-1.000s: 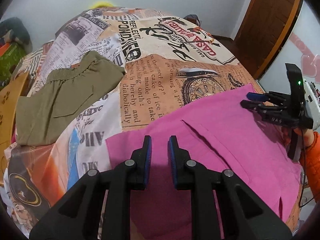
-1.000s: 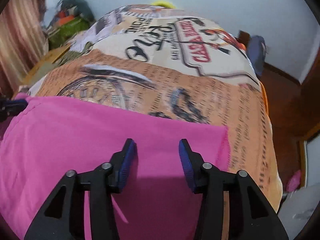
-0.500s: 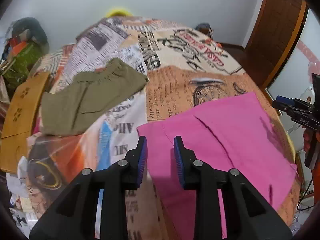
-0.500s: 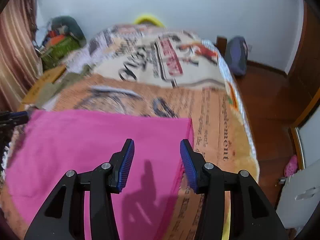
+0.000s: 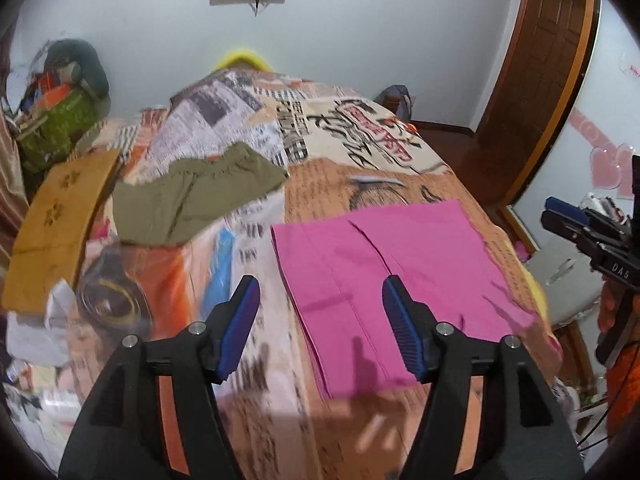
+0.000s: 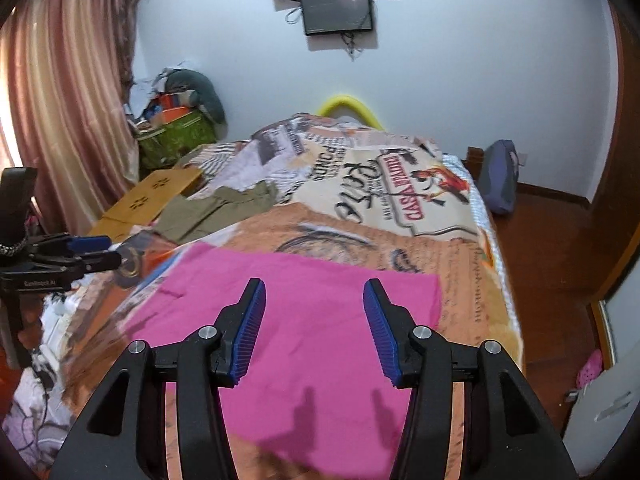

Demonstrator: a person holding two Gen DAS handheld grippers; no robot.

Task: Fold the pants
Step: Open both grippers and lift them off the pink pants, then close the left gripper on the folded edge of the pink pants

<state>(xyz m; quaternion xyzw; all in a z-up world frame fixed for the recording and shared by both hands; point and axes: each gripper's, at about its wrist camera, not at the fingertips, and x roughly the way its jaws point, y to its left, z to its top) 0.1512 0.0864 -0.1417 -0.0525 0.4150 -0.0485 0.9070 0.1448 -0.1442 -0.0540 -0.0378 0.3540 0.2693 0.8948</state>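
Pink pants (image 5: 384, 264) lie folded flat on the newspaper-print bedspread (image 5: 320, 148), near the bed's foot; they also show in the right wrist view (image 6: 312, 320). My left gripper (image 5: 320, 326) is open and empty, held above the pants' left edge. My right gripper (image 6: 314, 328) is open and empty, held above the pants' middle. The right gripper shows at the right edge of the left wrist view (image 5: 576, 220). The left gripper shows at the left edge of the right wrist view (image 6: 80, 252).
Folded olive-green pants (image 5: 192, 196) lie on the bed's left side, also in the right wrist view (image 6: 212, 212). A tan wooden board (image 5: 60, 216) lies beside the bed. Bags (image 6: 176, 132) are piled in the far corner. A brown door (image 5: 532, 80) stands at right.
Both grippers have lifted up and back from the pink pants. The left gripper's jaws have opened wide; the right gripper has opened a little more. The pants lie still on the bed.
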